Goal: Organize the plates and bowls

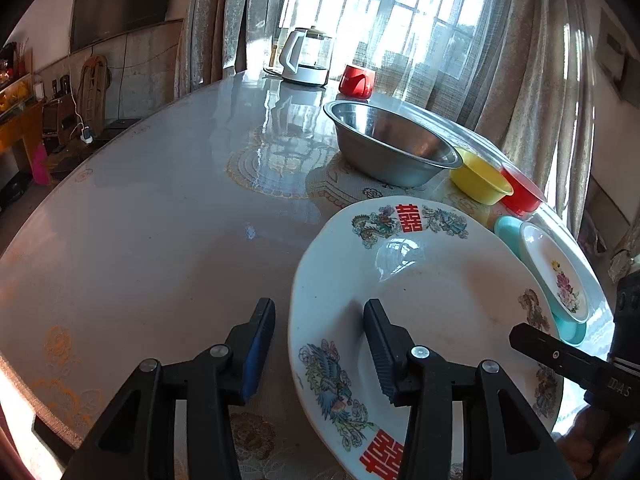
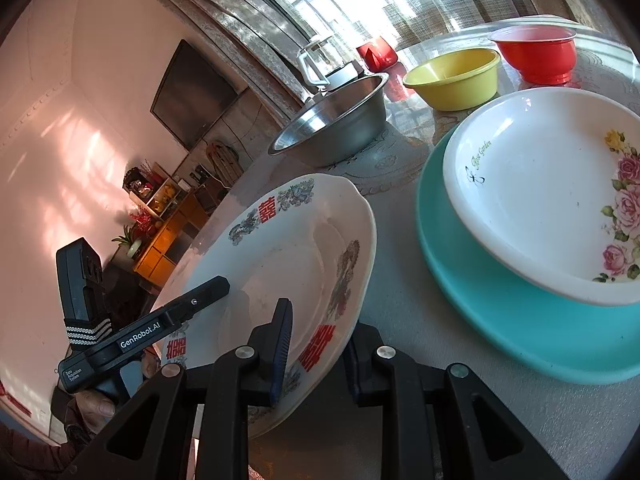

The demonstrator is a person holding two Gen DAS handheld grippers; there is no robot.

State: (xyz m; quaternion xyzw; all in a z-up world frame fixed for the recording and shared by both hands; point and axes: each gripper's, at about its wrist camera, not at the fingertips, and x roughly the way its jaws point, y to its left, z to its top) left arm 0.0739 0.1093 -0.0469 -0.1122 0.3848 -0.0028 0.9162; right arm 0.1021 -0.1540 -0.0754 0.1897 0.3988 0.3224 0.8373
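Progress is partial, judged from the layout. One stack exists: a rose-patterned white plate (image 2: 548, 196) sits on a teal plate (image 2: 500, 320) at the right of the table (image 1: 160, 208). The large dragon-and-phoenix plate (image 2: 288, 264) is not yet stacked; it is tilted, its far rim toward the steel bowl (image 2: 336, 128) and its near edge raised.

Right gripper (image 2: 316, 344): its fingers straddle the near rim of the large plate, one pad on the upper face and one beneath. It appears to pinch the rim, though the lower contact is hidden by the plate.

Left gripper (image 1: 320, 332): spread open. One finger hangs over the plate's inner face, the other outside the rim over the table; neither clearly touches.

Remaining work, in my judgement: set the large plate with the other two, then nest the bowls. The steel bowl, yellow bowl (image 2: 454, 76) and red bowl (image 2: 536, 54) stand separately in a row near the window side.

Limits of view: the underside of the tilted plate is hidden. The rose plate is cut off at the frame edge. A kettle (image 1: 306, 58) and red cup (image 1: 357, 80) stand beyond, washed out by backlight.
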